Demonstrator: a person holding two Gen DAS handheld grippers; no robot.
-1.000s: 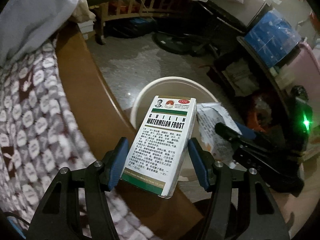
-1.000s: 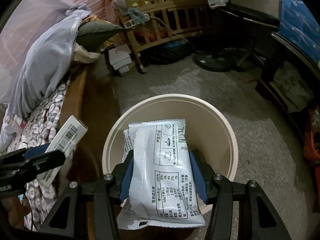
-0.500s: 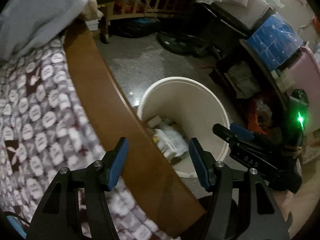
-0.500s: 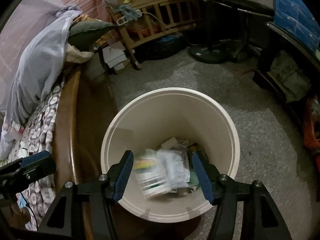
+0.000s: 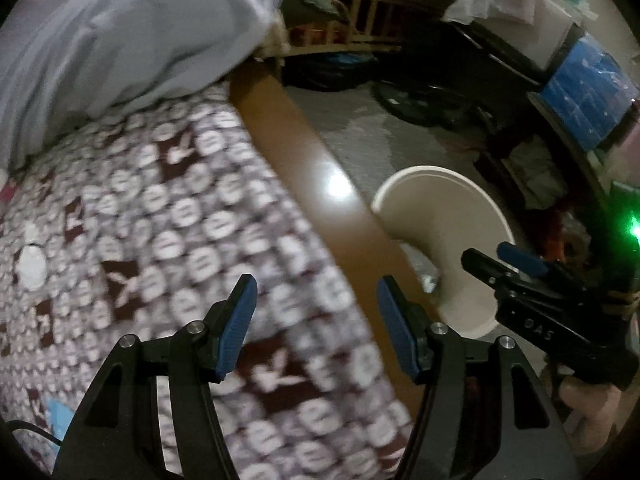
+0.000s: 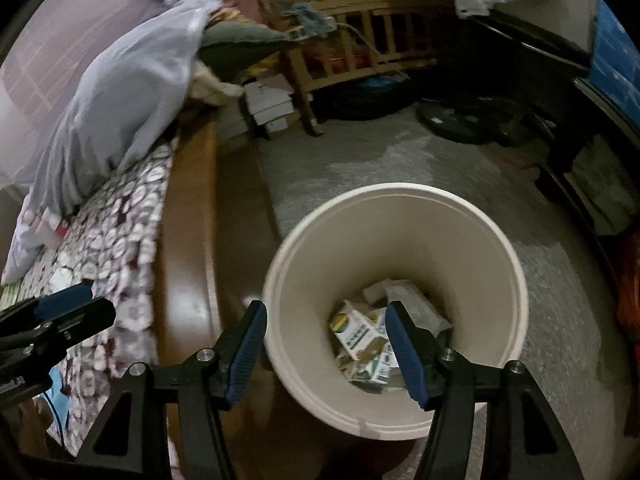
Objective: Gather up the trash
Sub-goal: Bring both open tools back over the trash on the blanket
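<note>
right gripper (image 6: 326,346) jaws apart, nothing in them, hanging over near rim of cream bin (image 6: 492,240). small carton (image 6: 356,330) lies flat on bin bottom between pads, long axis running 10 to 4 o'clock. left gripper (image 5: 316,326) also gaping empty over patterned blanket (image 5: 160,220), bin off at 2 o'clock.

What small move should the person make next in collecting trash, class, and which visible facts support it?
Probably sweep the left gripper over the patterned blanket to look for more trash: both grippers' jaws are empty, the boxes already lie in the bin, and the left one already faces the bed.
</note>
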